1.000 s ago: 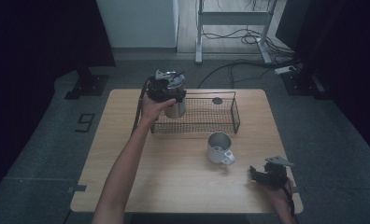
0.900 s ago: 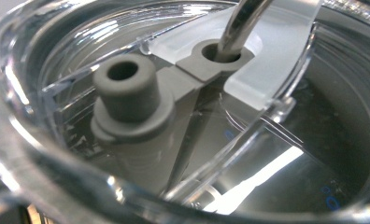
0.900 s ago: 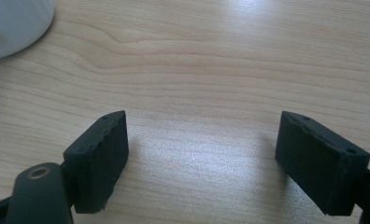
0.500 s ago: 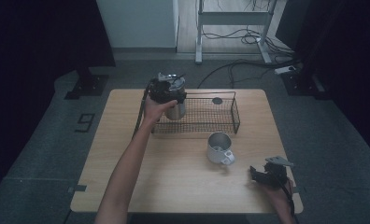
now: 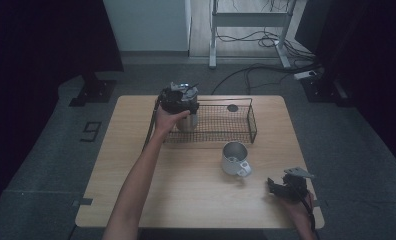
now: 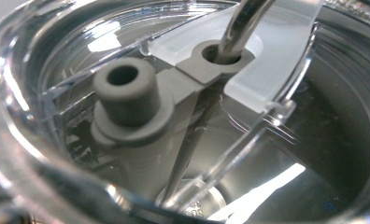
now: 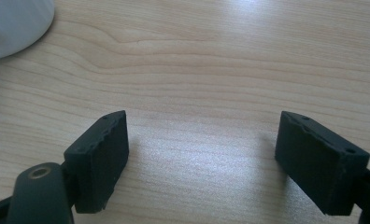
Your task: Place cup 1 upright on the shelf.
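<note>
A steel tumbler with a clear lid and a metal straw stands upright in the left end of a black wire basket. My left gripper sits on top of the tumbler, shut on its rim; the left gripper view looks straight into the lid and its grey stopper. A white mug lies on the wooden table in front of the basket. My right gripper rests near the table's front right corner, its jaws wide open over bare wood, with the mug at their upper left.
A small dark round thing lies at the back of the basket. The wooden table has bare room at its left and front. Cables and a metal stand are on the floor behind the table.
My left gripper has sunk a little with the tumbler into the basket's left end. The right gripper and the mug have kept still.
</note>
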`<state>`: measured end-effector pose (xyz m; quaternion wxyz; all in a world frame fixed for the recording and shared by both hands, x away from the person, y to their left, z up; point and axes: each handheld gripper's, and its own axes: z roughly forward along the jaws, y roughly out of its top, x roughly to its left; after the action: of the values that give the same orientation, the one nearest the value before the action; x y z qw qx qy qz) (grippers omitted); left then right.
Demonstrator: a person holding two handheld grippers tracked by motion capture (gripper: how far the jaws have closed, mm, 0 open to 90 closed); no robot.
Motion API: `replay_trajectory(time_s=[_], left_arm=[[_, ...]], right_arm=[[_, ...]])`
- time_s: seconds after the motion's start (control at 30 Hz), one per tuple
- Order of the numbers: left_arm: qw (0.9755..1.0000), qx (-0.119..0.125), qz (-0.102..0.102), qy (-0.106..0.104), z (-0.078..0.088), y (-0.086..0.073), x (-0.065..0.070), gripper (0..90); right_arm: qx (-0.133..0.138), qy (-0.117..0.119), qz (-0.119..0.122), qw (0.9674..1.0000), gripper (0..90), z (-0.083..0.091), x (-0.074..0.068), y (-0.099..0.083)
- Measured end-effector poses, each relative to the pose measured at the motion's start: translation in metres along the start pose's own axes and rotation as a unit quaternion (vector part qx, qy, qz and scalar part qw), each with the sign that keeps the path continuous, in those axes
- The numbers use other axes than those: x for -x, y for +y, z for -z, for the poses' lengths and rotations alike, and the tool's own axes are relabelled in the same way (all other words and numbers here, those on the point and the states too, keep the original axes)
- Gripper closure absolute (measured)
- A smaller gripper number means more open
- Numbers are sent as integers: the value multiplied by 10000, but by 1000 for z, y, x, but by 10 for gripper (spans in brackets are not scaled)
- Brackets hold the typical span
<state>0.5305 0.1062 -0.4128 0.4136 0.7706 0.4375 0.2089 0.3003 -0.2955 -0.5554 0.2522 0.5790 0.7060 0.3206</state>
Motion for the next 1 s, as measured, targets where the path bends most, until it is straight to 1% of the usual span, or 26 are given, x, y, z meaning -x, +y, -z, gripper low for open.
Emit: replay_trajectory(time_s=[0.13,0.23,0.37,0.6,1.0], left_arm=[[10000,-63,4,44,-4,-5,-3,41],[9999,-80,68,47,-7,-8,-6,41],[9999,-104,99,78,-10,-11,-9,41],[9997,-175,165,106,-15,-17,-12,41],[9994,-259,176,158,-23,-23,-12,41]], right_arm=[[0,-4,0,10000,173,0,0,0],[-1,0,2,10000,173,0,0,0],[1,-4,0,10000,173,0,0,0],[2,-7,1,10000,173,0,0,0],[1,-9,1,10000,173,0,0,0]])
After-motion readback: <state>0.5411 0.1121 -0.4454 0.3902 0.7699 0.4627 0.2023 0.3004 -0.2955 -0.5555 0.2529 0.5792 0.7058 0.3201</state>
